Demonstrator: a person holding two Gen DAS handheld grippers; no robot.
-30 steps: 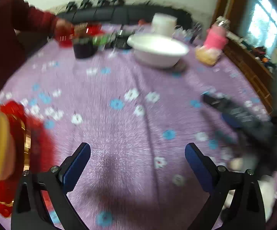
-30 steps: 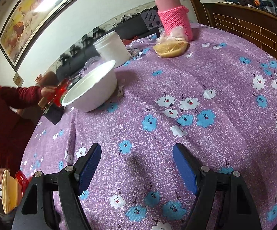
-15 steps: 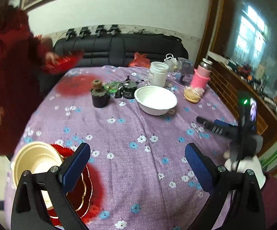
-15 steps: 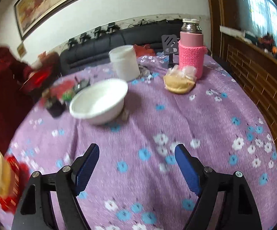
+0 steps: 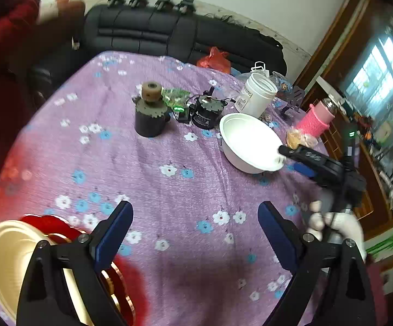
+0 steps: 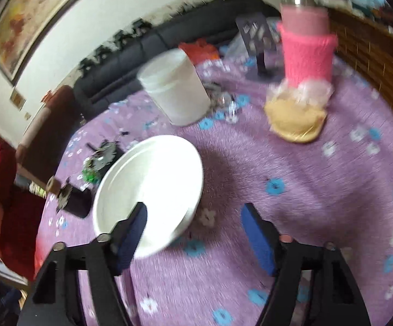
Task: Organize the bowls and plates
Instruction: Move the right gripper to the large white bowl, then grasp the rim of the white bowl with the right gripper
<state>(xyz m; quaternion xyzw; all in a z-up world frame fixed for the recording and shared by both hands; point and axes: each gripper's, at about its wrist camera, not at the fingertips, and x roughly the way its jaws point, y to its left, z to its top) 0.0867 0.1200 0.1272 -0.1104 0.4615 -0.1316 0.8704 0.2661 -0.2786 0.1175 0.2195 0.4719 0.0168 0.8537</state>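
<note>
White bowl [image 6: 152, 190] alone mid-table, well apart from the cream bowl [image 5: 8, 260] on red plates [image 5: 114, 282] at the near left edge: not yet gathered. Right gripper [image 6: 193, 233] just closing over its near rim, unclamped; left gripper [image 5: 195, 233] open, empty.

Purple tablecloth [image 5: 169, 190] everywhere, dotted with white and blue flowers. A plain white bowl [image 5: 248, 144] on it, a white tub [image 5: 257, 95] behind. Cream-yellow bowl [image 5: 6, 255] sits on glossy red plates with gold rims [image 5: 114, 285]. Pink knitted sleeve on the flask [image 6: 306, 54]. Black sofa [image 5: 169, 35], red sleeve [image 5: 8, 21] at the edge.
</note>
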